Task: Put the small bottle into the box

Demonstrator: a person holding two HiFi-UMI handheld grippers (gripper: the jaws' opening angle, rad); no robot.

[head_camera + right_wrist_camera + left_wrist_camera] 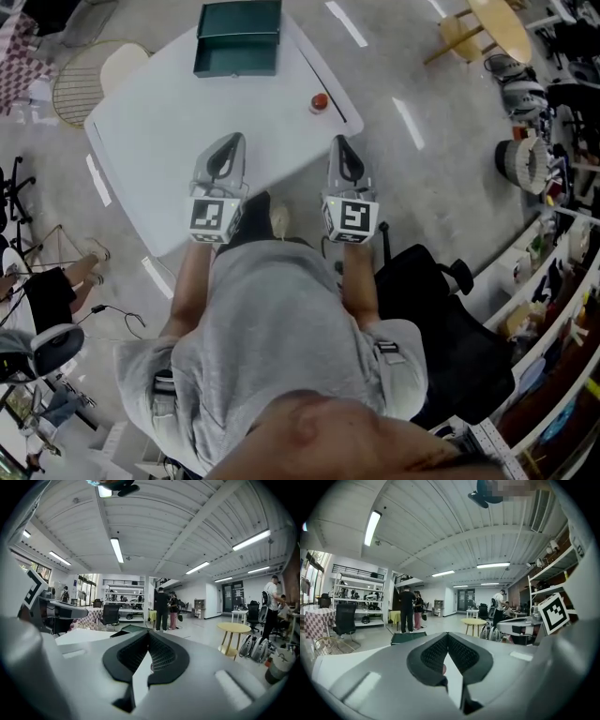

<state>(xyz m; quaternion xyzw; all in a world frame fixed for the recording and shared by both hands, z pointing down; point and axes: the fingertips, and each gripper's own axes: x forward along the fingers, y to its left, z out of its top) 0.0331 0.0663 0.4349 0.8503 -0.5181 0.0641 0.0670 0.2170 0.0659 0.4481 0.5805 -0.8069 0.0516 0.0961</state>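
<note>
The left gripper and right gripper are held closed, empty, at the table's near edge. The small bottle is seen by its right edge, the box at its far end. Struck by unopened jaws, the bottle could be knocked off.

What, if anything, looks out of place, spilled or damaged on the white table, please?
Nothing stands out. The green box sits at the far end of the table, the small bottle alone near its right edge, and nothing looks spilled or damaged.

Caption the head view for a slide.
Left gripper and right gripper, shut, above white table with green box and small bottle.
</note>
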